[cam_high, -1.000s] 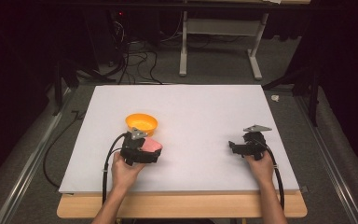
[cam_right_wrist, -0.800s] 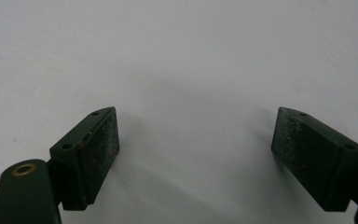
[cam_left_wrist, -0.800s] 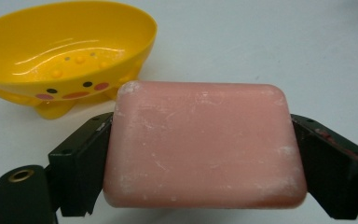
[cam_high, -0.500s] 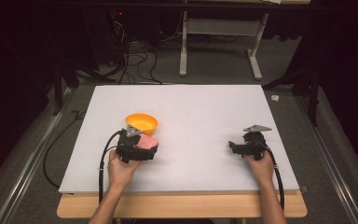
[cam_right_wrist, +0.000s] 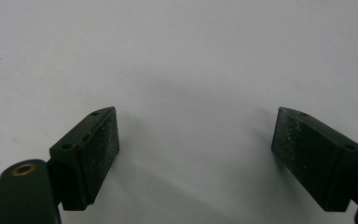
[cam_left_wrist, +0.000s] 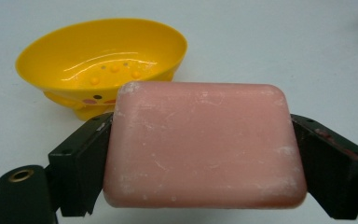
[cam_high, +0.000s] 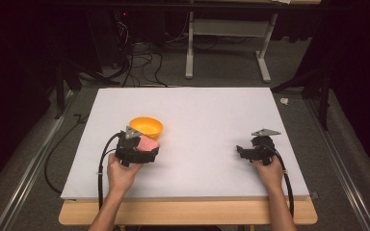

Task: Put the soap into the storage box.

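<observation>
A pink bar of soap (cam_left_wrist: 205, 144) is clamped between the two black jaws of my left gripper (cam_high: 147, 148), held just above the white table. Its pink edge (cam_high: 149, 144) shows in the high view next to a yellow soap dish (cam_high: 146, 127). In the left gripper view the yellow soap dish (cam_left_wrist: 102, 60) stands upright just beyond the bar, hollow and with small bumps inside. My right gripper (cam_high: 244, 153) rests at the table's right side, jaws wide apart with only bare white surface between them (cam_right_wrist: 196, 158).
The white board (cam_high: 202, 115) covers the wooden table (cam_high: 188, 214), whose front edge runs below my hands. Cables trail from both grippers toward the front. A desk frame (cam_high: 226, 43) and floor cables lie beyond the far edge.
My left gripper with the soap has drifted slightly left and toward the yellow dish. The right gripper has stayed where it was.
</observation>
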Demonstrator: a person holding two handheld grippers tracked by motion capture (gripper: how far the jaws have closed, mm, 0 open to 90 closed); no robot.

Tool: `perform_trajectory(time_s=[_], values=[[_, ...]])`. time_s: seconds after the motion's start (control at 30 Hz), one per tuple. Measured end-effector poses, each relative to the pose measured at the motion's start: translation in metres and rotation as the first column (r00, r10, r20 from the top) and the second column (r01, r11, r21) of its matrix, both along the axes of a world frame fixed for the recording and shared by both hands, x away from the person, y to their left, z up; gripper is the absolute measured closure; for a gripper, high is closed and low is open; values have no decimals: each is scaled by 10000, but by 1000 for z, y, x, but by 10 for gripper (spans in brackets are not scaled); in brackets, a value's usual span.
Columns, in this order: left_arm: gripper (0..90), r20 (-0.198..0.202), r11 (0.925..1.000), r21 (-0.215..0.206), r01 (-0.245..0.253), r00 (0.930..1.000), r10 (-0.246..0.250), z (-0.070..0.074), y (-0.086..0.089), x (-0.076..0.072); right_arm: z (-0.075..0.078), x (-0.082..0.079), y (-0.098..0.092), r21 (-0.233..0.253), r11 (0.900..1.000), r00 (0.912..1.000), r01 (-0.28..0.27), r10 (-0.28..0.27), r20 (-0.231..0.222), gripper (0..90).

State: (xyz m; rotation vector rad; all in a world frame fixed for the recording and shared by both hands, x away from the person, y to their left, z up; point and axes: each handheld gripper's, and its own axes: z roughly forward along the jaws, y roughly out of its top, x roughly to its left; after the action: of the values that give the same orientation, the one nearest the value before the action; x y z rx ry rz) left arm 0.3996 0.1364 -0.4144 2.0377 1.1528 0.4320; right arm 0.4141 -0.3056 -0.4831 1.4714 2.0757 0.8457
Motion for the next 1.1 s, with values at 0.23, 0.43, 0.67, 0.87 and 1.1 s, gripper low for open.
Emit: perform_trajectory(time_s=[0.23,0.43,0.67,0.87,1.1], values=[[137,-62,9992,70,-384,9992,384,3,5,4,0,0,0,-11,10000,10000,-9,9,7,153],[137,-43,9983,149,-571,9984,572,8,9,9,0,0,0,-11,10000,10000,-9,9,8,153],[137,-188,9966,-115,-810,9966,808,9,15,16,0,0,0,-9,10000,10000,-1,1,-6,153],[137,-187,9960,-49,-894,9958,893,14,16,20,0,0,0,-8,10000,10000,-1,1,-8,153],[137,-235,9943,-282,-1032,9944,1026,17,19,26,0,0,0,-11,10000,10000,0,0,-7,153]])
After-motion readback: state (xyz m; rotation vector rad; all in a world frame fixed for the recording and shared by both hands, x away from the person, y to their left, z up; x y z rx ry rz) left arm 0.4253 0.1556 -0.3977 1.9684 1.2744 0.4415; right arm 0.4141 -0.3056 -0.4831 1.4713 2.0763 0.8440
